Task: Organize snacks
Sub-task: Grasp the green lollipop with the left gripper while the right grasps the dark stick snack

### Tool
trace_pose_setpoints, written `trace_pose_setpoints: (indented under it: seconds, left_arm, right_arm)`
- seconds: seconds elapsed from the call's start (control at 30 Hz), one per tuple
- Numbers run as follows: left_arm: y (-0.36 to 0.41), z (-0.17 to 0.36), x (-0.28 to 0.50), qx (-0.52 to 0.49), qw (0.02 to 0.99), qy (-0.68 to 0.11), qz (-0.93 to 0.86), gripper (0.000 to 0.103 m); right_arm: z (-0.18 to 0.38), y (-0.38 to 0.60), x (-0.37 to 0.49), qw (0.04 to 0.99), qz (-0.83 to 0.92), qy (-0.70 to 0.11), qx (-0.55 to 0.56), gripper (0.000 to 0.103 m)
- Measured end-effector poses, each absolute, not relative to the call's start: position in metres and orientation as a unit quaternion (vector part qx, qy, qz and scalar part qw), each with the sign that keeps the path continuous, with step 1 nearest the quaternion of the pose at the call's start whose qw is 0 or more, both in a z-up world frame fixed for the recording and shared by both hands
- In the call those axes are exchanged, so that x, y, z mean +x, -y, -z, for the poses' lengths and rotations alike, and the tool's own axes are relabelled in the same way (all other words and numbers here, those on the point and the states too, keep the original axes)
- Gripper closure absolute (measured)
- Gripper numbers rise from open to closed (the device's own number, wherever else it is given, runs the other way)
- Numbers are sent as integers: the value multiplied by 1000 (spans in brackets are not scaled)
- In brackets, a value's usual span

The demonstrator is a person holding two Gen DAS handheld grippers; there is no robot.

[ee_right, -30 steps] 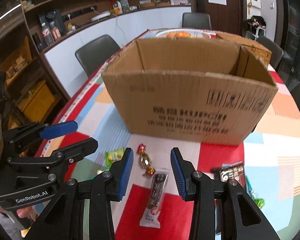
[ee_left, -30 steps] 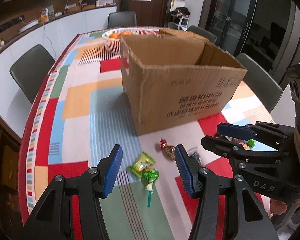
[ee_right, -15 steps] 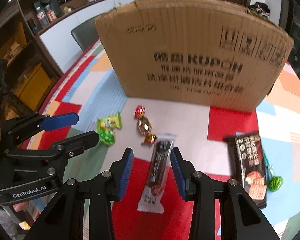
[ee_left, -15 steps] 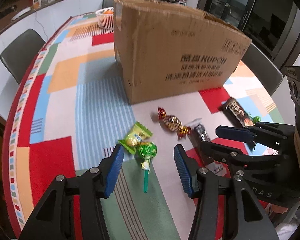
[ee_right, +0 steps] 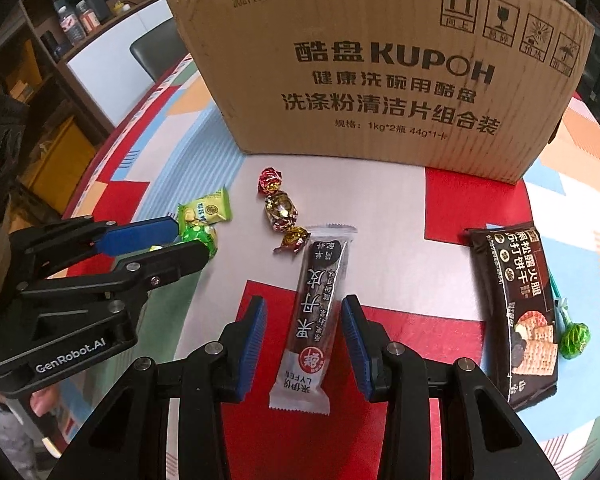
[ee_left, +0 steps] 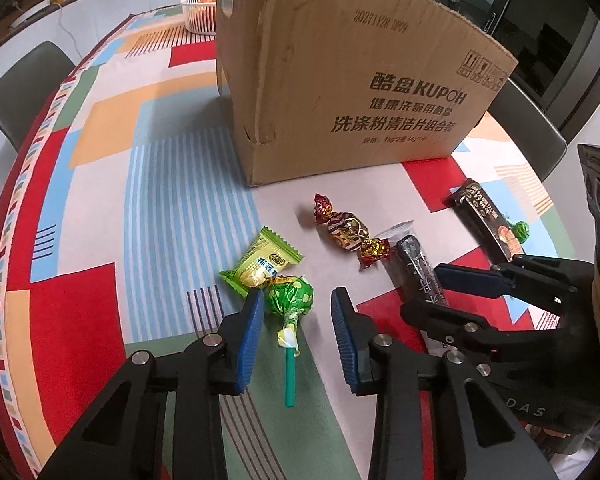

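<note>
The left gripper point(ee_left: 296, 312) points down at the table point(ee_left: 172, 216), its jaws closing with a green lollipop point(ee_left: 290, 299) between them. The left blue pad sits right against the lollipop's wrapped head, while the right pad stands clear of it, so nothing is clamped yet. The lollipop's green stick runs back toward the camera between the two fingers. Just ahead of the left finger, touching the lollipop's head, lies a light green candy packet point(ee_left: 265, 266). Further ahead and to the right of this gripper lies a red and gold twisted candy point(ee_left: 350, 234), and beyond it stands a cardboard box point(ee_left: 340, 80) with dark printed lettering.

The right gripper point(ee_right: 304, 340) also points down, jaws parted around a long dark snack bar point(ee_right: 318, 304) that lies lengthwise between them. A gap shows on both sides of the bar, so it is straddled and not squeezed. The bar's clear far end lies just beside the twisted candy, which sits ahead and slightly left of this gripper. To the right of the right gripper, well apart from it, lies a black cracker packet point(ee_right: 518, 304), and a second green lollipop point(ee_right: 575, 336) rests against that packet's far edge. The left gripper shows at the left of the right wrist view, over the first lollipop
</note>
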State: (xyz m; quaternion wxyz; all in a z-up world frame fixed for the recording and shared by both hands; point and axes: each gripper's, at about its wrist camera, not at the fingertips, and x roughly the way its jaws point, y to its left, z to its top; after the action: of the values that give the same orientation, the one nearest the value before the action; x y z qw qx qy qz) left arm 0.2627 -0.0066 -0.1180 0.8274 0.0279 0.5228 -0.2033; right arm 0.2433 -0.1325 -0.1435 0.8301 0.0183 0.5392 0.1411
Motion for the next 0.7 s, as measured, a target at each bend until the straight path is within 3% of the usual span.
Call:
trace_pose_setpoints:
  seconds: [0.2,0.7]
  left_arm:
    - [11,125,268,28,822,-531,206,68]
    - [19,129,266,26,818,-539,201,77]
  right_arm:
    - [148,130,248,828,-141,-542,18,64]
    - [152,132,250,831,-138,-538,17,81]
